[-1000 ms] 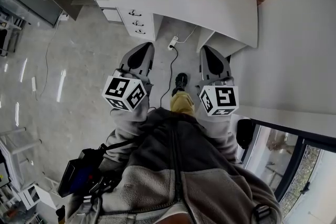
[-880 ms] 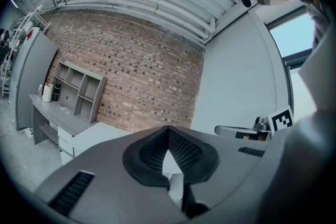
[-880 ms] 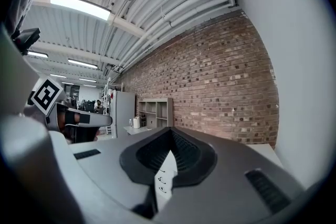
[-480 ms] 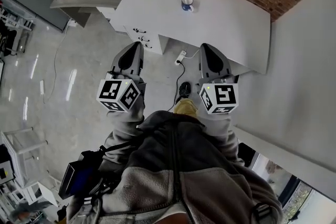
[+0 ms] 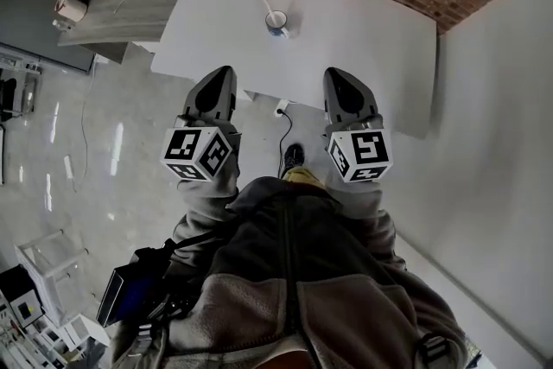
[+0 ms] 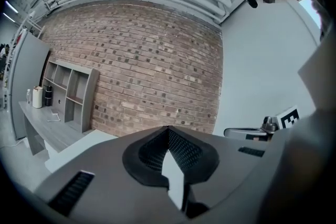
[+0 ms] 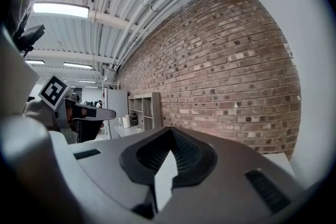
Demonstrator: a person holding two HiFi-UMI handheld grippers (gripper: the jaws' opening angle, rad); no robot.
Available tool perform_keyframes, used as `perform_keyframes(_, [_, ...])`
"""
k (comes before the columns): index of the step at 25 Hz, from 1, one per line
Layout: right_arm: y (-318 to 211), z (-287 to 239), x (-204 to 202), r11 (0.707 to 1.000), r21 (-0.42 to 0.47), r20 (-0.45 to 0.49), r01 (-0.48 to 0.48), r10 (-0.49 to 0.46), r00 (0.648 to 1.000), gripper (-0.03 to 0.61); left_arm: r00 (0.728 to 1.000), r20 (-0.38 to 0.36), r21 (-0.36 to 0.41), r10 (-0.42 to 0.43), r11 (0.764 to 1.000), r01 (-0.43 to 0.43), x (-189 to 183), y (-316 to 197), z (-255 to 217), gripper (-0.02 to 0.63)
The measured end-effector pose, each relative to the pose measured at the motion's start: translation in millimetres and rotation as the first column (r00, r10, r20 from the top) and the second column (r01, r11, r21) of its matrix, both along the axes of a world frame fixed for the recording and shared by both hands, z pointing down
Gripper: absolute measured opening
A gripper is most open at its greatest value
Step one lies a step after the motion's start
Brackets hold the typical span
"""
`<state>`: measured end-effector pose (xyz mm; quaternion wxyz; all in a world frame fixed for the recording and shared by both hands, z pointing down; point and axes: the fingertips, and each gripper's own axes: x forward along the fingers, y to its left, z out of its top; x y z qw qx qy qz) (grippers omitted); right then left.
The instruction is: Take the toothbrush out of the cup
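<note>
Left gripper point(image 6: 168, 129): jaws closed, tips meeting, nothing held between them. Only the brick wall point(image 6: 142, 71) and the near edge of the white desk point(image 5: 363, 34) appear beyond the tips.

Right gripper point(image 7: 170, 130): jaws likewise closed tip to tip and empty, and facing the same wall.

In the head view both grippers are held side by side in front of the person. Their tips are at the desk's near edge and in contact with nothing.

The cup point(image 5: 276, 22) stands on the desk towards its far side, well apart from both grippers and roughly between their lines.

The toothbrush point(image 5: 269, 7) stands in the cup. Its long axis is near upright, and its upper end leans away towards the wall and slightly to the left.
</note>
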<state>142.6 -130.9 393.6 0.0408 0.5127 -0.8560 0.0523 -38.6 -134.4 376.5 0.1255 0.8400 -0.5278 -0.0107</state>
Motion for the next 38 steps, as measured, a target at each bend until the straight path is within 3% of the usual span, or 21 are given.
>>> perform_keyframes(6, [-52, 10, 14, 0.999, -0.026, -0.021, 0.036, -0.037, 0.999, 0.001, 1.0, 0.022, -0.02, -0.013, 1.0, 0.014, 24, -43, 9, 0.003])
perform_keyframes(14, [-74, 24, -15, 0.988, -0.066, -0.035, 0.139, -0.142, 0.989, 0.001, 0.997, 0.042, -0.068, -0.066, 0.995, 0.068, 16, -64, 26, 0.003])
perform_keyframes(21, [-102, 38, -32, 0.985, -0.107, -0.037, 0.134, -0.139, 0.99, 0.002, 0.998, 0.042, -0.091, -0.047, 0.995, 0.05, 9, -100, 31, 0.003])
perform_keyframes(30, [-96, 59, -36, 0.979, -0.156, -0.054, 0.134, -0.144, 0.988, 0.002, 0.998, 0.053, -0.162, -0.017, 0.986, 0.025, 12, -93, 62, 0.003])
perform_keyframes(34, [-127, 85, -60, 0.969, -0.202, -0.079, 0.141, -0.16, 0.984, 0.0, 0.998, 0.064, -0.225, 0.008, 0.974, 0.007, -4, -117, 96, 0.003])
perform_keyframes(38, [-155, 125, -79, 0.952, -0.269, -0.14, 0.147, -0.189, 0.972, 0.001, 0.997, 0.066, -0.338, 0.033, 0.941, -0.009, -18, -130, 143, 0.003])
